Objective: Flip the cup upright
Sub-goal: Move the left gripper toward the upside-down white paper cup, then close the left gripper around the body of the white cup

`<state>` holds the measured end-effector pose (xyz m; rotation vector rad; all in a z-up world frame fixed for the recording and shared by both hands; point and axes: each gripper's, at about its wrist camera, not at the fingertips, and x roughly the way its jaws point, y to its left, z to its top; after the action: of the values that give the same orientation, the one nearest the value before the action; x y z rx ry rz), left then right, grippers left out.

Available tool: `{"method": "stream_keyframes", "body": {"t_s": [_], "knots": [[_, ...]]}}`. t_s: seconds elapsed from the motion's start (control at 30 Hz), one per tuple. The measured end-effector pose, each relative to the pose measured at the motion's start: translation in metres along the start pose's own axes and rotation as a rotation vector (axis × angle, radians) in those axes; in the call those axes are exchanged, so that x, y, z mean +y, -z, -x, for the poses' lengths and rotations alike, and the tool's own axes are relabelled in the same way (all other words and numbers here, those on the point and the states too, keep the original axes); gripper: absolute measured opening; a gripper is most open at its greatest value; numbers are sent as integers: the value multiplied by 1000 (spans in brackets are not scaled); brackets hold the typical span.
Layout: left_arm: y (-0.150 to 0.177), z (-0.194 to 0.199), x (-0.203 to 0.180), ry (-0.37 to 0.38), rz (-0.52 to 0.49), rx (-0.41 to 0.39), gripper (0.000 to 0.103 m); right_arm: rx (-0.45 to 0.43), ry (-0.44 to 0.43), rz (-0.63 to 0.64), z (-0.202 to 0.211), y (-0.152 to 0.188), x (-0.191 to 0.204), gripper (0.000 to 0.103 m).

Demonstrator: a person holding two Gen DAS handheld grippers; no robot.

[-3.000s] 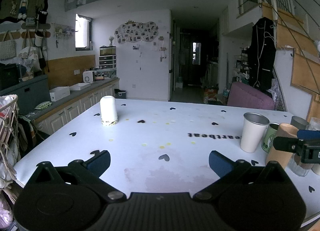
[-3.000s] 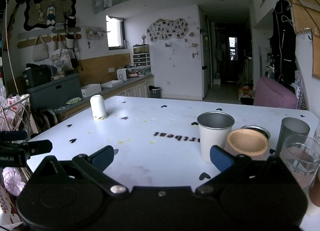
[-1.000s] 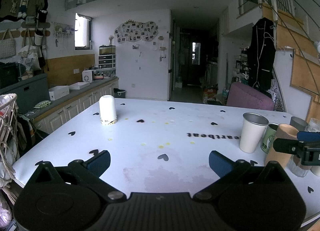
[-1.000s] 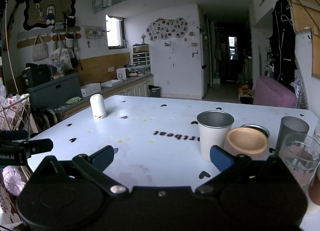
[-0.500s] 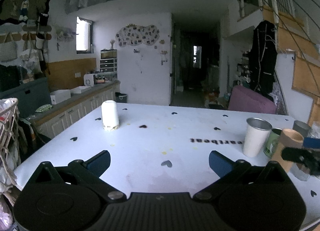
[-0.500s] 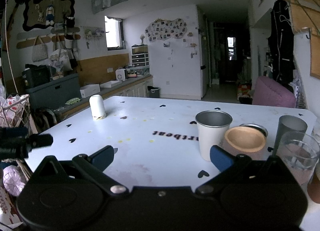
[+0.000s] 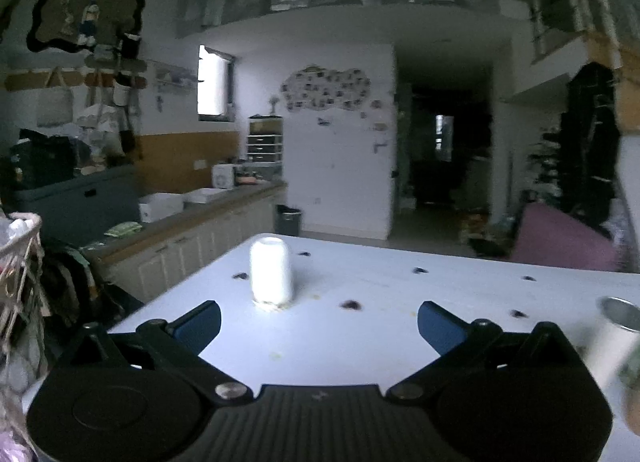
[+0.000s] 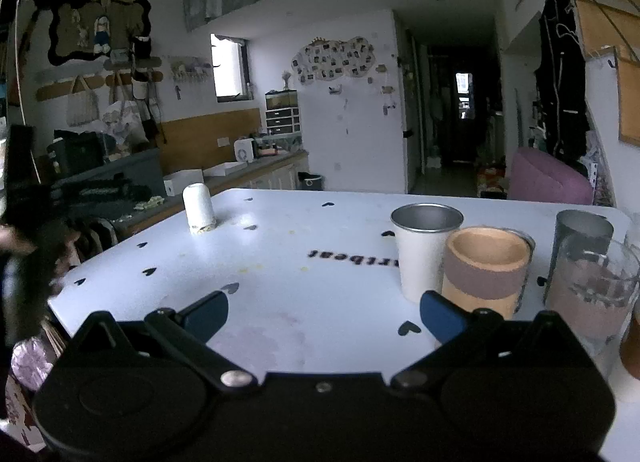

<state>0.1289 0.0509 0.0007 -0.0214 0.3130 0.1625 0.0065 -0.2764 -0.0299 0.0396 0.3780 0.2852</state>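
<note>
A white cup (image 7: 271,272) stands upside down, mouth on the white table (image 7: 360,338), near its far left edge. It also shows small in the right wrist view (image 8: 199,209). My left gripper (image 7: 319,324) is open and empty, a short way in front of the cup, which sits left of centre between the blue fingertips. My right gripper (image 8: 324,317) is open and empty over the near table, far from the cup. The left gripper shows as a dark blur at the left of the right wrist view (image 8: 28,246).
Several upright cups stand at the right: a metal cup (image 8: 425,252), a tan cup (image 8: 486,274), a grey cup (image 8: 582,238) and a glass (image 8: 592,294). The metal cup shows at the right edge of the left wrist view (image 7: 616,334). A counter (image 7: 192,217) lies beyond the table's left edge.
My left gripper has moved forward and left toward the upside-down cup, which now looms much larger. The right gripper has barely moved. Both stay open.
</note>
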Motion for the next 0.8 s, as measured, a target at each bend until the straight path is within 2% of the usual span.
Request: {"method": "stream_keyframes", "body": {"t_s": [0.1, 0.23, 0.37, 0.57, 0.7, 0.8], "knots": [[-10, -39, 9, -15, -9, 16, 103, -6, 5, -2, -2, 3, -3, 103], [-24, -91, 20, -79, 3, 52, 103, -6, 11, -5, -6, 8, -7, 103], [-35, -137, 31, -112, -11, 85, 103, 6, 17, -27, -12, 11, -15, 103], [-51, -190, 44, -124, 2, 144, 101, 44, 43, -67, -22, 18, -26, 103], [-56, -216, 46, -96, 5, 205, 94, 66, 64, -74, -32, 20, -30, 103], [-53, -232, 48, -86, 22, 239, 93, 86, 79, -76, -36, 20, -35, 103]]}}
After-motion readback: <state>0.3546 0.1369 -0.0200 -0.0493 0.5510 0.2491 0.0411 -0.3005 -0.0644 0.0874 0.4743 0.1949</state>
